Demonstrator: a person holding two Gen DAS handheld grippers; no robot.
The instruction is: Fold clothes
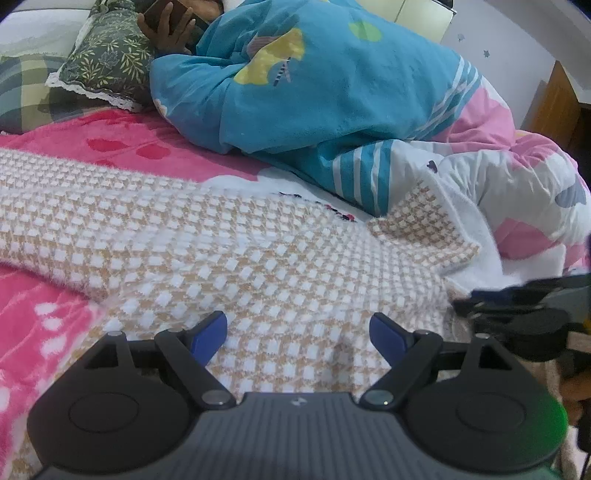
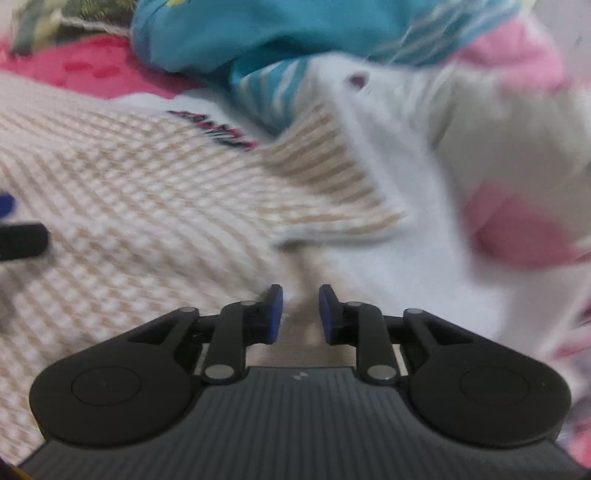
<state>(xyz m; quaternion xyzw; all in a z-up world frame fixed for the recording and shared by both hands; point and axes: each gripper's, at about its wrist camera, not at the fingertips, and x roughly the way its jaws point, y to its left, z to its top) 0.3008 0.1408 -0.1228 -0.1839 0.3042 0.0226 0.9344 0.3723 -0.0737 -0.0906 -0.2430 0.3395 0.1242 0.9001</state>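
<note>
A beige-and-white checked fleece garment (image 1: pixel 221 240) lies spread on the bed. One corner (image 1: pixel 424 229) is turned over and shows its white lining. My left gripper (image 1: pixel 295 325) hovers over the garment's middle, open wide, with nothing between its blue pads. In the right wrist view, which is blurred, the same garment (image 2: pixel 129 192) and turned-over corner (image 2: pixel 332 184) fill the frame. My right gripper (image 2: pixel 301 295) stands just before that corner's edge, its pads a narrow gap apart with only the cloth below showing through. A blurred black part of the right tool (image 1: pixel 524 321) shows in the left wrist view.
A person lies under a blue, pink and white quilt (image 1: pixel 314 92) just behind the garment, one hand (image 1: pixel 170 26) holding a phone. A leaf-print pillow (image 1: pixel 107 55) sits at the back left. A pink plush blanket (image 1: pixel 37 332) covers the bed. A wooden door (image 1: pixel 554 103) stands far right.
</note>
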